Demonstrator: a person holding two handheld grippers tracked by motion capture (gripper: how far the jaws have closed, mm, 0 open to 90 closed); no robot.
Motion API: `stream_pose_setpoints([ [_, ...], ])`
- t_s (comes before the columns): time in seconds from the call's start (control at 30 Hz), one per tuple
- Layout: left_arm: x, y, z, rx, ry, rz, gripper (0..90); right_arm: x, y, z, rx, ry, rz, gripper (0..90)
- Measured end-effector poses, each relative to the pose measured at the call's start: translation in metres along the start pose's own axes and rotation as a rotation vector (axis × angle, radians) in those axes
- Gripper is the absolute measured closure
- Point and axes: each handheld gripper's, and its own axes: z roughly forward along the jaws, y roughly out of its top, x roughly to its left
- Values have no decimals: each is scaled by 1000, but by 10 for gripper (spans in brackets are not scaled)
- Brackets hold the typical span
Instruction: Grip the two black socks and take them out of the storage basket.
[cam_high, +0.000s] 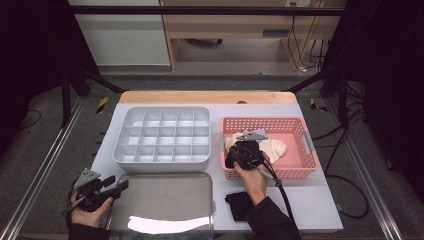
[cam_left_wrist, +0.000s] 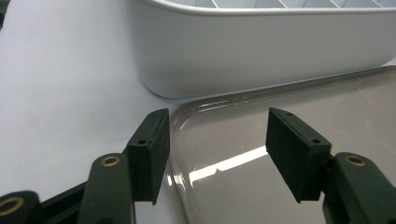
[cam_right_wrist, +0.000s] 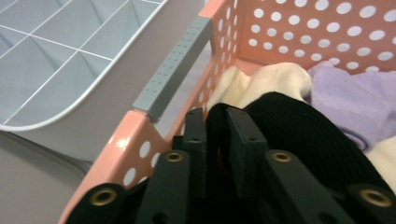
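My right gripper (cam_high: 239, 154) reaches into the pink perforated basket (cam_high: 302, 131) at its near left corner. In the right gripper view its jaws are shut on a fold of black knitted cloth (cam_right_wrist: 299, 130), my right gripper (cam_right_wrist: 215, 122) pinching it just inside the basket wall (cam_right_wrist: 140, 154). Cream cloth (cam_right_wrist: 266, 79) and lilac cloth (cam_right_wrist: 355, 102) lie under and beyond it. My left gripper (cam_high: 117, 186) stands open at the near left, its jaws (cam_left_wrist: 217, 149) straddling the rim of a clear tray (cam_left_wrist: 299, 121) with nothing between them.
A white divided organizer box (cam_high: 162, 135) sits left of the basket, its wall (cam_left_wrist: 261, 51) just beyond the tray (cam_high: 165, 200). Another black cloth (cam_high: 237, 204) lies on the table by the right forearm. The table's front edge is close to both hands.
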Motion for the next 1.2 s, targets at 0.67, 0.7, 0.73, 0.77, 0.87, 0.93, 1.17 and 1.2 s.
stream_pose_setpoints([
  [0.67, -1, 0, 0, 0, -1, 0, 394, -29, 17, -51, -156, 28, 35, 865],
  [0.7, -1, 0, 0, 1, 0, -1, 394, -29, 20, -55, -169, 26, 33, 865],
  [0.73, -1, 0, -1, 0, 0, -1, 393, -30, 22, -58, -182, 28, 31, 865],
  [0.77, -1, 0, -1, 0, 0, -3, 392, -30, 25, -61, -193, 25, 25, 865],
  [0.87, -1, 0, -1, -2, 2, -4, 390, -31, 33, -69, -217, 20, 24, 865],
  [0.93, -1, 0, -1, -2, 2, -4, 390, -32, 38, -73, -228, 18, 23, 865],
  [1.17, -1, 0, -1, -8, 1, -5, 385, -31, 50, -86, -259, 20, 7, 865],
  [1.2, -1, 0, -2, -9, 0, -9, 385, -30, 51, -88, -263, 25, 10, 865],
])
